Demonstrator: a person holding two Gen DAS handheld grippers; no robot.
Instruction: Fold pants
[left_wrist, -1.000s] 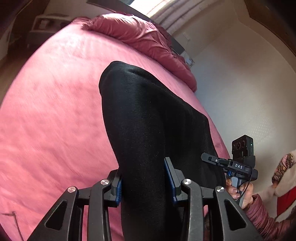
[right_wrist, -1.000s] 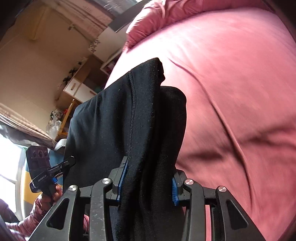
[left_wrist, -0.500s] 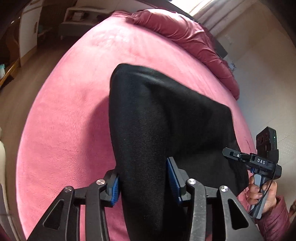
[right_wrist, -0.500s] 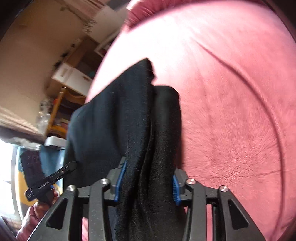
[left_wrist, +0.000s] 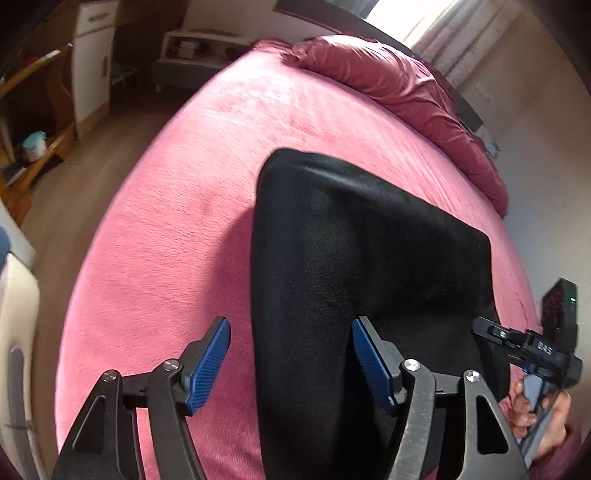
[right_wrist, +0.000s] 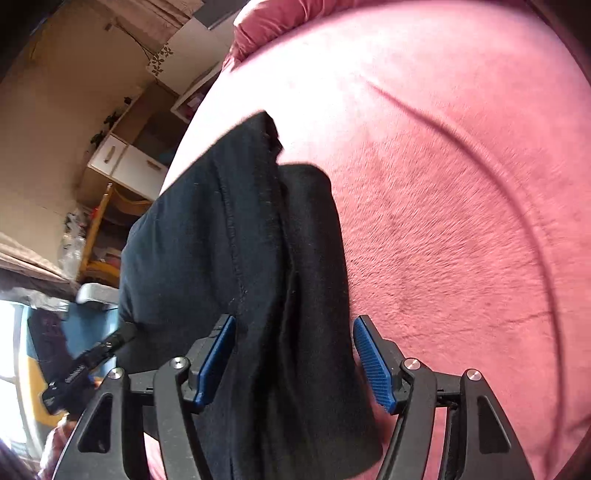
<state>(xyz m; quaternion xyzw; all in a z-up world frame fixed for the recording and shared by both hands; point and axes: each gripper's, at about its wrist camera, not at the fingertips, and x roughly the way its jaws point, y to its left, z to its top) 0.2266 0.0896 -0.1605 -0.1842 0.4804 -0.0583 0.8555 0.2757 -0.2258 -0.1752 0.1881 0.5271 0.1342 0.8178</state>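
Note:
The black pants (left_wrist: 351, 266) lie folded on the pink bed (left_wrist: 177, 229). My left gripper (left_wrist: 291, 362) is open, its blue pads apart; the pants' near left edge runs between them, clear of the left pad. The right gripper shows at the far right of this view (left_wrist: 532, 347) in a hand. In the right wrist view the pants (right_wrist: 251, 236) show a stitched seam and layered edges. My right gripper (right_wrist: 293, 360) is open, its pads either side of the cloth's near end. The left gripper (right_wrist: 81, 369) shows at the lower left.
A rumpled maroon duvet (left_wrist: 399, 85) lies along the far side of the bed. Wooden shelves and a white cabinet (left_wrist: 92, 55) stand beyond the bed's left edge, over a wood floor. A wall is at the right. Cabinets and cluttered shelves (right_wrist: 122, 173) show in the right wrist view.
Both grippers were shut on the pants and have opened, letting the cloth go onto the bed. Both have lowered and pulled back a little.

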